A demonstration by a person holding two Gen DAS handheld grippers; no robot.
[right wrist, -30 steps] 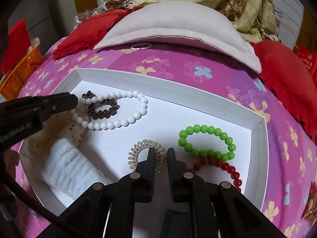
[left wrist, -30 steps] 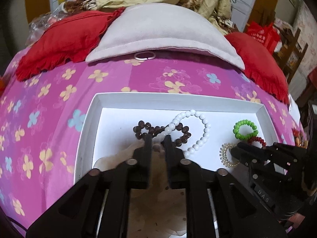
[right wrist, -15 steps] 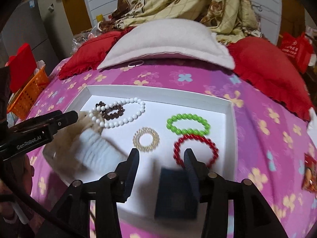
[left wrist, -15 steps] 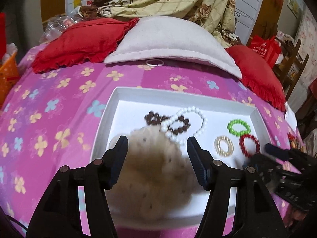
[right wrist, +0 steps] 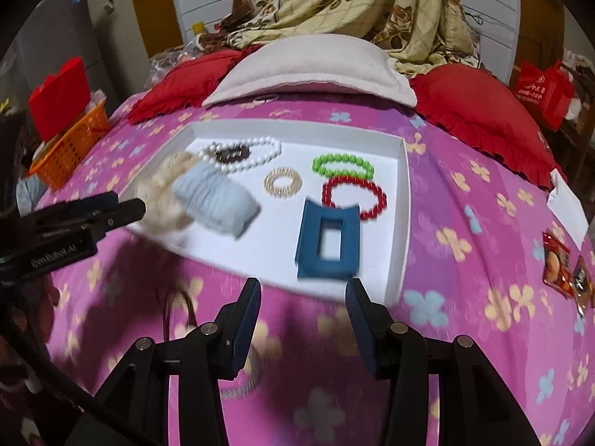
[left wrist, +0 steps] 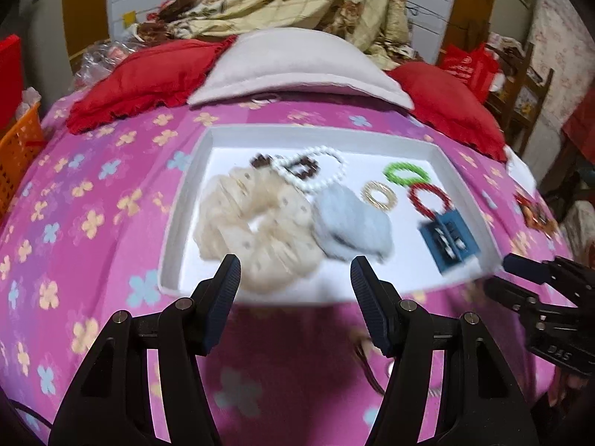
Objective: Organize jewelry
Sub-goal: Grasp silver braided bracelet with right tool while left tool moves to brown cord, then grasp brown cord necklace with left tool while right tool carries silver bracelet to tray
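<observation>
A pink flowered bedspread carried a white tray holding the jewelry. Inside lay, largest first, a cream scrunchie, a pale blue scrunchie, a blue hair claw, a white bead strand over a brown bead bracelet, a red bead bracelet, a green bead bracelet and a gold coil tie. The left gripper and the right gripper hung near the tray's front edge, jaws spread wide and empty.
</observation>
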